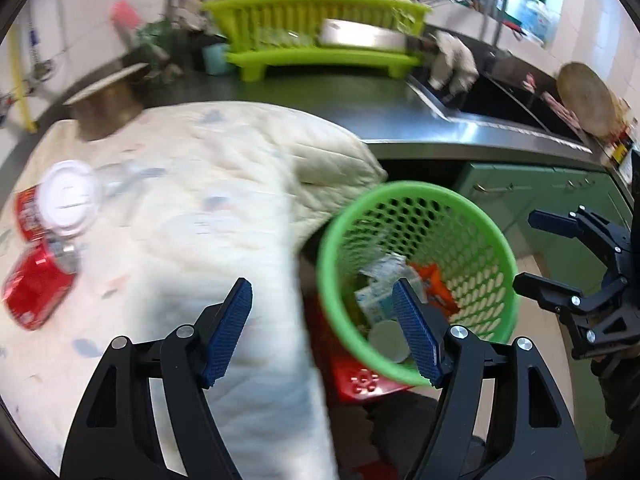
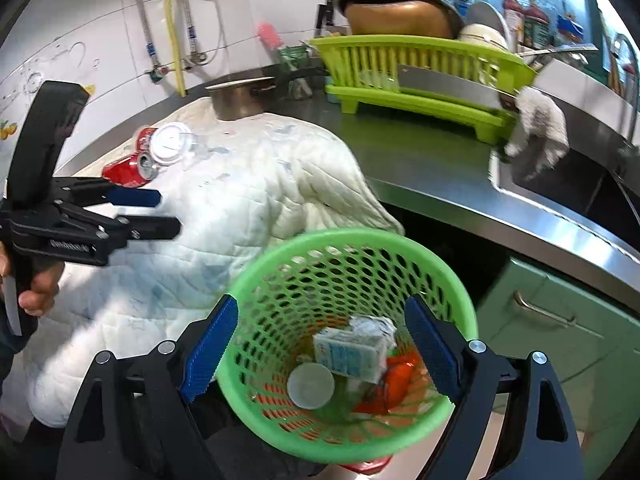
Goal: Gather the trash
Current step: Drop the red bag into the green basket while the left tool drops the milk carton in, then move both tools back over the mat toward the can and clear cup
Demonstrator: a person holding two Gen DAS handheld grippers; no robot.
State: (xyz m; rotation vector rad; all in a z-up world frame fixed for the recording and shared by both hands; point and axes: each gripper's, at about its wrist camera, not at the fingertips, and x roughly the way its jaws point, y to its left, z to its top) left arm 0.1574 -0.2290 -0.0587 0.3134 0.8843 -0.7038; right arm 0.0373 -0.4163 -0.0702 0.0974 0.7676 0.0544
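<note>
Trash: two red cans (image 2: pixel 130 170) and a white lid (image 2: pixel 172 143) lie on the quilt (image 2: pixel 224 216), far beyond the left gripper (image 1: pixel 322 330). Its fingers gape empty. The basket (image 2: pixel 320 240), holding a blue-white carton (image 2: pixel 352 354), sits between the spread right gripper (image 2: pixel 320 346) fingers; print unreadable.

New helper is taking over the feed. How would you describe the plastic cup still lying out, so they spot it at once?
Find the white quilted cloth spread over the steel counter. At its far left edge lie two red cans; the clear cup lies tipped beside them, the only piece with a round white lid.
</note>
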